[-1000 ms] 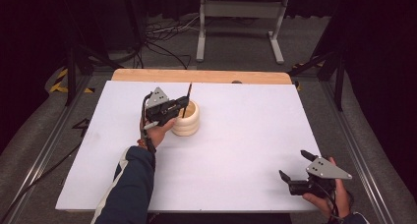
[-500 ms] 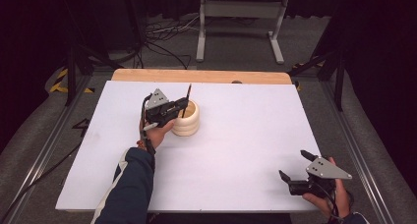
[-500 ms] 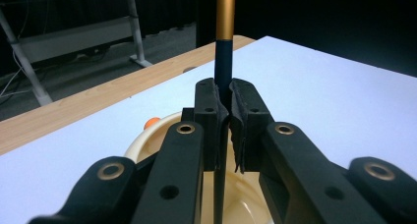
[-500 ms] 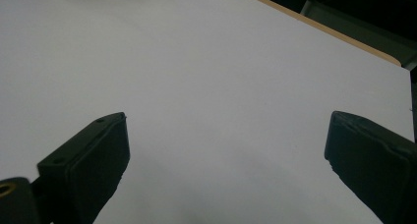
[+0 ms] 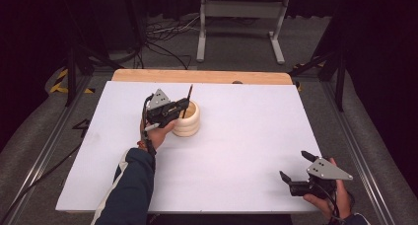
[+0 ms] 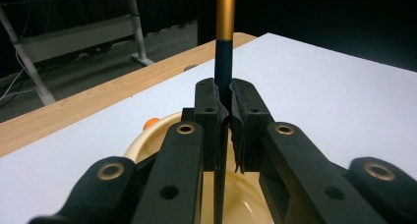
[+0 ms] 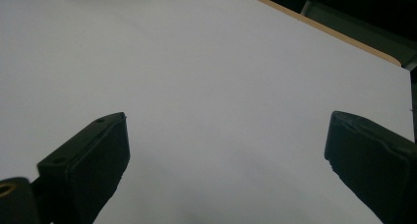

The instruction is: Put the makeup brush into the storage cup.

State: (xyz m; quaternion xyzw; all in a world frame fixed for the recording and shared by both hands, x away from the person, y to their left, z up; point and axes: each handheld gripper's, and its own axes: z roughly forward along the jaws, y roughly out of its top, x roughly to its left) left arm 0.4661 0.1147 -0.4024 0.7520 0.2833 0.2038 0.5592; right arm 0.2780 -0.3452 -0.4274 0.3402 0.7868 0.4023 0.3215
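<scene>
L gripper [image 5: 178, 108]: clamped on thin dark brush [image 6: 223, 62], upright over cream holder [image 5: 187, 119].
R gripper [image 5: 296, 167]: jaws wide, nothing held, well apart from holder.

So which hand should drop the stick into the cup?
Left. The left gripper already pinches the stick upright above the cream cup. The right gripper waits open, far off at the table's near corner.
</scene>
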